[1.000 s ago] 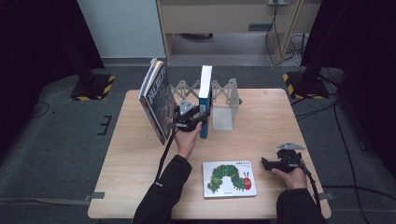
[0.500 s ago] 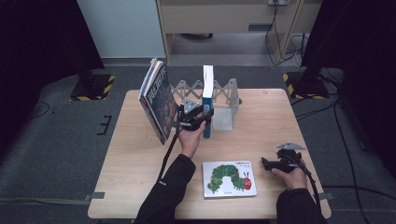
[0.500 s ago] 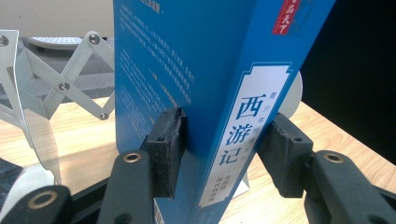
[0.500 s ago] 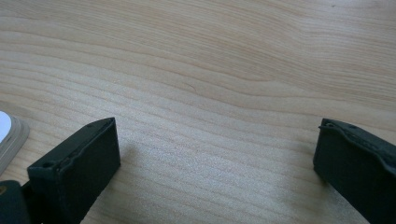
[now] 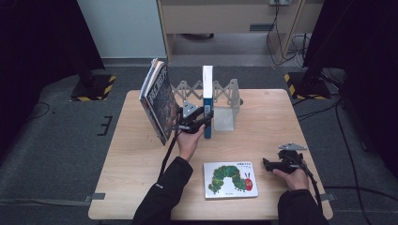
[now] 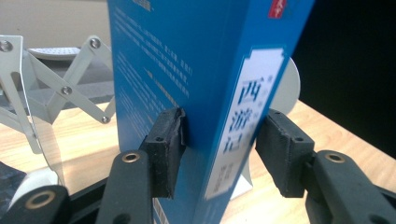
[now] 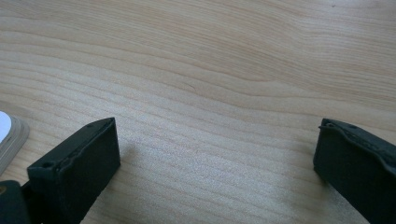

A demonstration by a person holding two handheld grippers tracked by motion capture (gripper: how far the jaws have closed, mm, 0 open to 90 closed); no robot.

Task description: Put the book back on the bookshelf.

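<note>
I am working at a wooden table, seen from above with my two forearms coming in from the near edge. My left gripper reaches toward the far middle of the table and holds a blue book that stands upright on its bottom edge, spine toward me. In the left gripper view my two black pads sit on either side of the book, low on its spine: one presses flat against the blue cover, the other rests at the spine's white label with Chinese characters, so my jaws are closed on the book at about its own thickness. The book stands just in front of a grey metal scissor-style book rack, with a pale bookend plate just to its right. To the left of my left gripper, a dark-covered book leans tilted, its top tipped toward the left. My right gripper rests near the right near corner of the table, well apart from the rack, with nothing in it; in the right gripper view its jaws stand wide over bare wood grain. Between my two arms, near me, a white picture book with a green caterpillar lies flat, cover up.
</note>
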